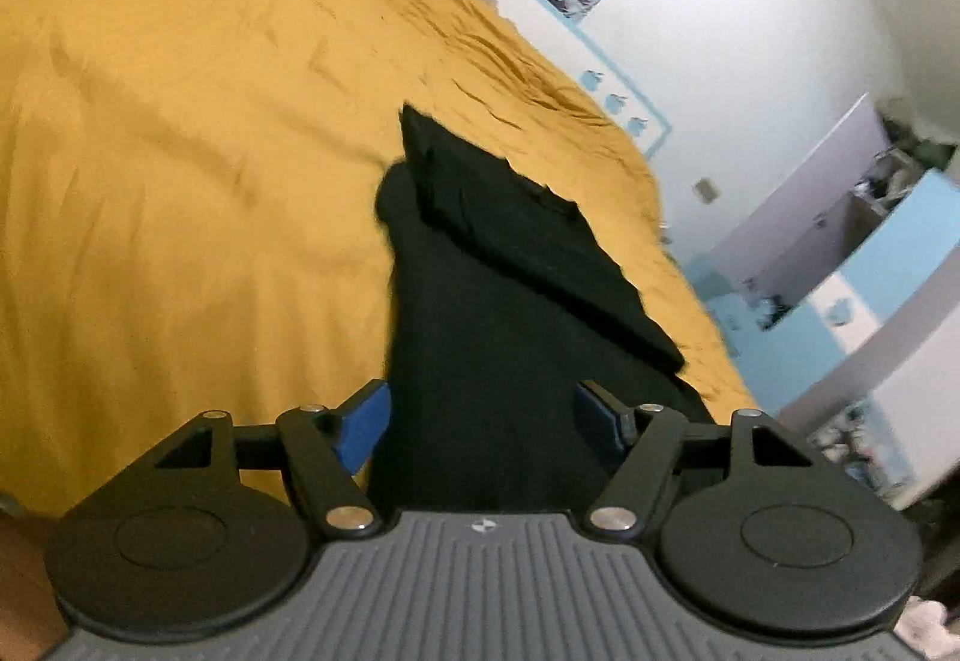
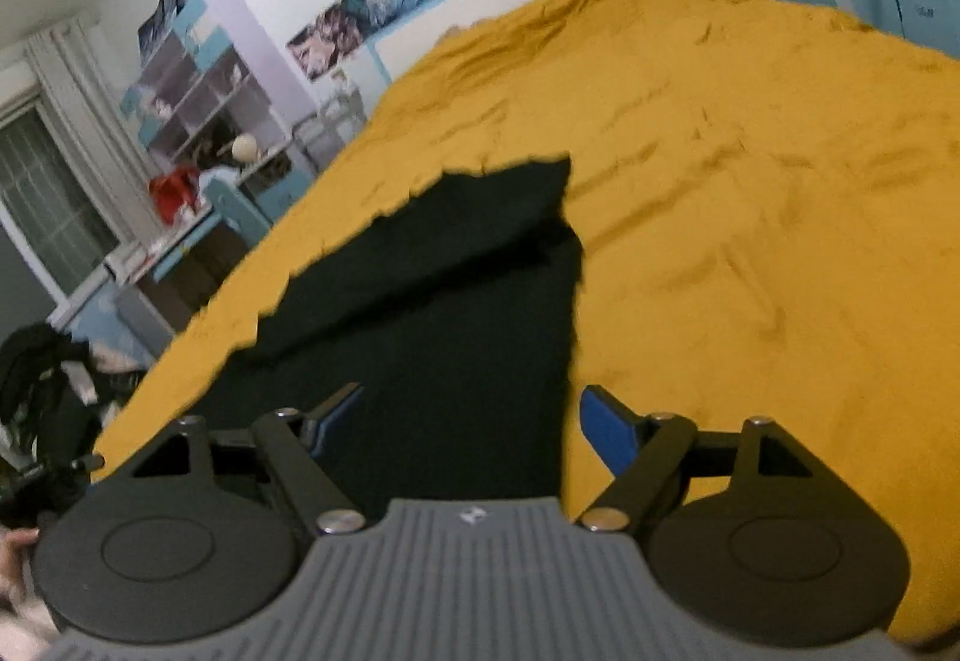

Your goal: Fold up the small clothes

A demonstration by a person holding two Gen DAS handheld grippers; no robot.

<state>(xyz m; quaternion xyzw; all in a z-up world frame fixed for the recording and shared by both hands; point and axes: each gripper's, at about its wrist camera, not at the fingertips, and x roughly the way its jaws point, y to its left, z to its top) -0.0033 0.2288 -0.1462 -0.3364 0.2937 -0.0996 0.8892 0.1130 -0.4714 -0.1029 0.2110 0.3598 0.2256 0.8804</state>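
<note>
Black cloth (image 1: 480, 337) lies on the bed's yellow cover (image 1: 180, 181), with one part folded over on top. I can't read any words or labels on it. My left tool (image 1: 486, 415) is wide open, and its blue pads (image 1: 363, 430) sit on each side of the cloth without pinching it. My right tool (image 2: 474, 421) is wide open too, holding nothing, with the cloth's edge between its pads (image 2: 609, 433).

Surface: bed (image 1: 180, 151) under a wrinkled mustard-yellow cover, filling most of both wrist views.
On it: one black garment (image 1: 492, 313) (image 2: 432, 301), far end folded back over itself.
Contact: lying directly on cover.
</note>
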